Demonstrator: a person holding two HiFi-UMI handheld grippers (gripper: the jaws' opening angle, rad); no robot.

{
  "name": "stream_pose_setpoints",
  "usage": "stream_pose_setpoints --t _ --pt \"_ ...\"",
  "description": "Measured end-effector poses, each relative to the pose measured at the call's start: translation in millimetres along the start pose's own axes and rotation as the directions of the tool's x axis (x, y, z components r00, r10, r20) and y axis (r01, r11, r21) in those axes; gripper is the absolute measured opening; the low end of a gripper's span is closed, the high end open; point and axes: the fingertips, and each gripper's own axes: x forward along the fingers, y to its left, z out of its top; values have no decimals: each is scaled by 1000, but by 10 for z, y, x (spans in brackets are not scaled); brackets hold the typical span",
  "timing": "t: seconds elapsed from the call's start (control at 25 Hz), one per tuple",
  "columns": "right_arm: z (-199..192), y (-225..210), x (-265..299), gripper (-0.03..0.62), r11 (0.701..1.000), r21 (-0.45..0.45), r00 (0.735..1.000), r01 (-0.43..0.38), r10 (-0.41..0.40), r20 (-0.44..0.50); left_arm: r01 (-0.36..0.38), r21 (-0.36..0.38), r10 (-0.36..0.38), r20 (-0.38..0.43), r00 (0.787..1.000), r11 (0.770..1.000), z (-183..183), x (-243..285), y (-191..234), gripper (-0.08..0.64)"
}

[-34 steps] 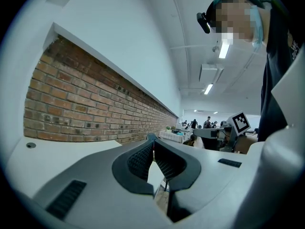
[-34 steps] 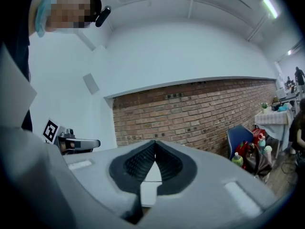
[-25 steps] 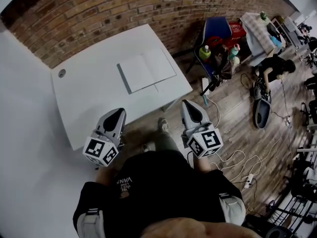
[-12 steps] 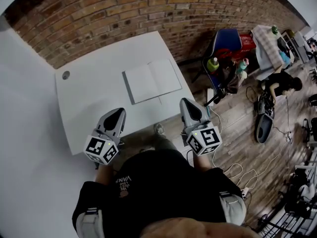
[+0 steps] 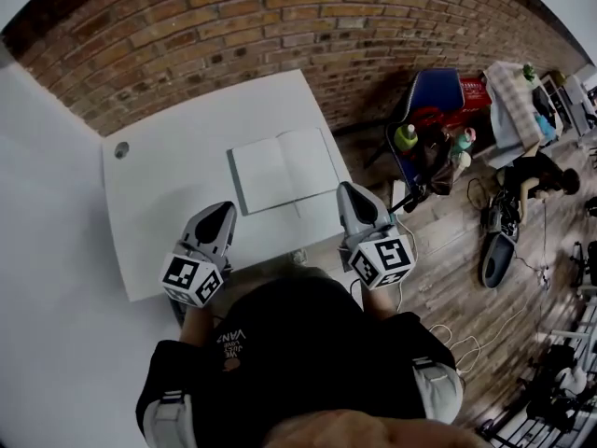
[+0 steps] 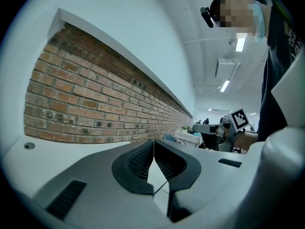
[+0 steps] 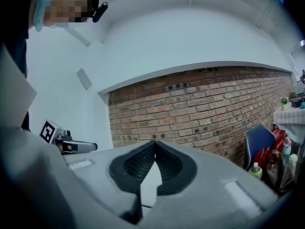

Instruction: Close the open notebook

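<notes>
The notebook (image 5: 284, 168) is lying open and flat on the white table (image 5: 168, 194), over toward the right end and not far from the near edge, with the brick wall (image 5: 280, 26) right behind the table. The person's got the left gripper (image 5: 215, 222) and the right gripper (image 5: 355, 206) held out low at the near edge, either side of the notebook but not touching it. Both sets of jaws are pressed together at the tips with nothing in them.
</notes>
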Motion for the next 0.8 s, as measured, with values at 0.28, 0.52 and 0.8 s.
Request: stream_pose_setpoints --t 0.28,0.52,0.8 --pt "37 -196 285 -2 998 3 998 -55 55 2 -55 -10 55 5 998 998 17 248 103 20" --pt "-64 -364 456 -2 997 8 997 -79 79 -18 -72 -12 71 -11 997 997 -49 418 123 20" --pt "-297 -463 640 -2 993 26 990 -115 116 -73 -114 -20 113 -17 993 993 -172 579 159 20"
